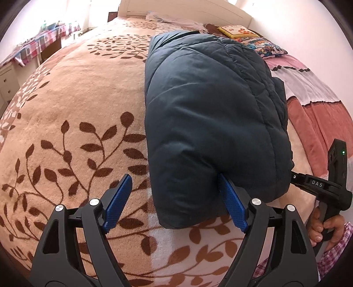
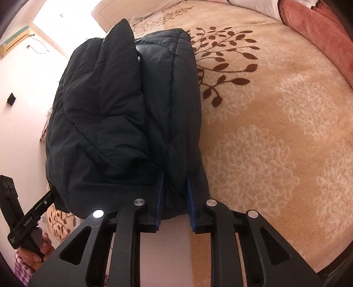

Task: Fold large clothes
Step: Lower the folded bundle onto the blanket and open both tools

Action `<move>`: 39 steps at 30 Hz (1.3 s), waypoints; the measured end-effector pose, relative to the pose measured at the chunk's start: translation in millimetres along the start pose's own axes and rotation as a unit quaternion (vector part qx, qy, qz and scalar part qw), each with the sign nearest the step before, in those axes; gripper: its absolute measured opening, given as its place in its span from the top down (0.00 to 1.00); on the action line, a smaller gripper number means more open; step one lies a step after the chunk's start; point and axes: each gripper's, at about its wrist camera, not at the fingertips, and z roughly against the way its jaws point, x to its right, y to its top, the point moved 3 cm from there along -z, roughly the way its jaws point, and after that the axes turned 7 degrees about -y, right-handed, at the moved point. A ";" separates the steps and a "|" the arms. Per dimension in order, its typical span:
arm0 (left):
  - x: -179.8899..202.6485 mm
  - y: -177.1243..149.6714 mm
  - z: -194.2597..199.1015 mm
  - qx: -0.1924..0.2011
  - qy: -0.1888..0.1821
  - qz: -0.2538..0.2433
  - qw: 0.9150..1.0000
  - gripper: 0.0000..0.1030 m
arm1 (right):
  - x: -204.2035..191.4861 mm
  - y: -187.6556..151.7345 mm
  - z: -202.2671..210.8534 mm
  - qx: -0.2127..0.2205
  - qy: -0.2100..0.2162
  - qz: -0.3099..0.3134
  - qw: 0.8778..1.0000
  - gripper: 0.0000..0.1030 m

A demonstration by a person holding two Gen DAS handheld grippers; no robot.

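We saw a dark navy puffer jacket (image 1: 211, 123) folded into a thick bundle on the bed's tan blanket with brown leaf sprigs (image 1: 72, 114), its near end at the blanket's front edge and its far end reaching toward the headboard (image 1: 181, 8). Our left gripper (image 1: 176, 201) had its jaws spread wide: the right blue pad (image 1: 232, 205) touched the jacket's near left corner, the other pad stood apart over bare blanket. Our right gripper (image 2: 175, 199) pinched a fold at the bundle's near right end, fabric squeezed between its narrow-set pads. A patterned pillow (image 1: 267, 47) and a pink-and-rust quilt (image 1: 313, 110) lay along the bed's right edge. A hand (image 1: 326, 229) gripped the right tool's handle.
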 end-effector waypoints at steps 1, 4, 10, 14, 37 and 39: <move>0.0 0.0 0.0 0.000 0.001 0.001 1.000 0.22 | 0.2 -0.3 0.6 0.000 0.000 -0.001 1.000 0.80; 0.1 -0.1 0.0 0.000 0.001 0.003 1.000 0.22 | 0.8 -0.5 0.0 -0.001 -0.002 -0.004 1.000 0.78; -0.1 -0.1 0.2 0.000 0.002 0.003 1.000 0.22 | 4.5 -0.3 -1.7 -0.003 -0.003 -0.010 1.000 0.76; 0.8 -0.3 0.9 0.000 0.005 0.003 1.000 0.22 | 6.4 -1.6 -1.3 -0.004 -0.005 -0.011 1.000 0.76; 8.2 -0.2 1.1 0.004 0.023 -0.006 1.000 0.22 | 2.9 2.3 2.8 -0.017 -0.008 -0.022 1.000 0.75; 9.8 0.5 0.9 0.005 0.030 -0.011 0.999 0.22 | 2.5 1.8 3.1 -0.017 -0.008 -0.022 1.000 0.75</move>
